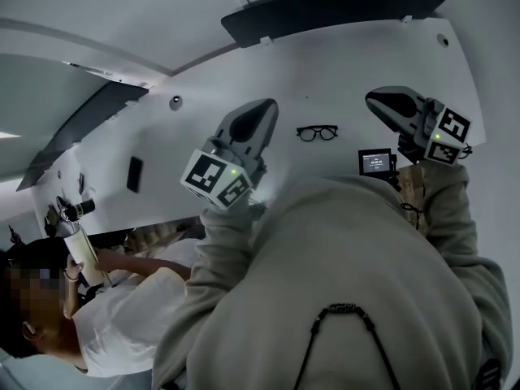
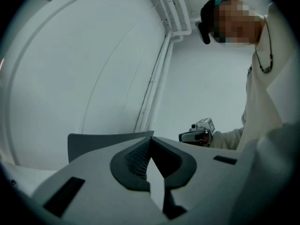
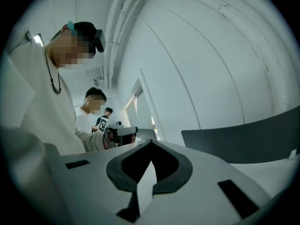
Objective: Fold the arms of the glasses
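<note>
Black-rimmed glasses (image 1: 317,132) lie on the white table (image 1: 349,71), lenses facing me; how their arms stand is too small to tell. My left gripper (image 1: 266,106) hovers to their left with its jaws shut and empty. To their right, my right gripper (image 1: 375,98) is raised, also shut and empty. Neither touches the glasses. In the left gripper view the shut jaws (image 2: 151,138) point level at a white wall, with the right gripper (image 2: 199,131) beyond. The right gripper view shows its shut jaws (image 3: 151,142) and the left gripper (image 3: 124,131); the glasses appear in neither.
A small black device with a screen (image 1: 375,162) sits near my right gripper. A flat black object (image 1: 134,173) lies at the table's left. Another person (image 1: 122,315) is at lower left. A dark panel (image 1: 333,10) borders the far edge.
</note>
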The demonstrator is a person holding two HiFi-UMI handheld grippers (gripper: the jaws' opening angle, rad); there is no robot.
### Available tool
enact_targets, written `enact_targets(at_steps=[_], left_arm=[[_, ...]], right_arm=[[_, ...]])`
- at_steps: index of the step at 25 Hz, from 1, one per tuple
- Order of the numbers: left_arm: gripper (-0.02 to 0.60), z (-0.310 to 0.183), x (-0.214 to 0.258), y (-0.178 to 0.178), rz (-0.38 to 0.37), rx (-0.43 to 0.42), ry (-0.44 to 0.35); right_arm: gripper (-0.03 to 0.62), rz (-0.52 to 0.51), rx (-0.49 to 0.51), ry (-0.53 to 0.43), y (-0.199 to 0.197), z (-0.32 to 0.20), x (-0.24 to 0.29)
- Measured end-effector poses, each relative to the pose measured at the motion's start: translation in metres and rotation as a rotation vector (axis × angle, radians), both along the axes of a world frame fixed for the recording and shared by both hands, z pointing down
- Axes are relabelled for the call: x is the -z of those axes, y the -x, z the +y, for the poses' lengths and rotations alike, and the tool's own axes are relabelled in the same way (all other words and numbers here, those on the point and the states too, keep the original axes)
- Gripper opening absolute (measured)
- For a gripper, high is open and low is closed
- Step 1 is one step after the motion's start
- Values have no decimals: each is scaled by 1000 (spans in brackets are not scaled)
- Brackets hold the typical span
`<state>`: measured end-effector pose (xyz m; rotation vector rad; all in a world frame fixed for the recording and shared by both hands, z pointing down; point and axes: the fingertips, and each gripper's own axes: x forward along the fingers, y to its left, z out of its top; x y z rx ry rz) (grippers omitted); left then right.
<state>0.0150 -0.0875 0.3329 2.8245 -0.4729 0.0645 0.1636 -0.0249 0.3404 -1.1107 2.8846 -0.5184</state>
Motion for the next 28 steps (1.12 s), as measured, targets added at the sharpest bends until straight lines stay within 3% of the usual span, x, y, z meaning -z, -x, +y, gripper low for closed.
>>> enact_targets(at_steps=[6,28], left_arm=[[5,1,0,8,14,13,16],[5,3,-1,17,17,18,16]], right_arm=[[20,52,-16,-5,-1,3,2],[20,52,9,6,13,-3,7]])
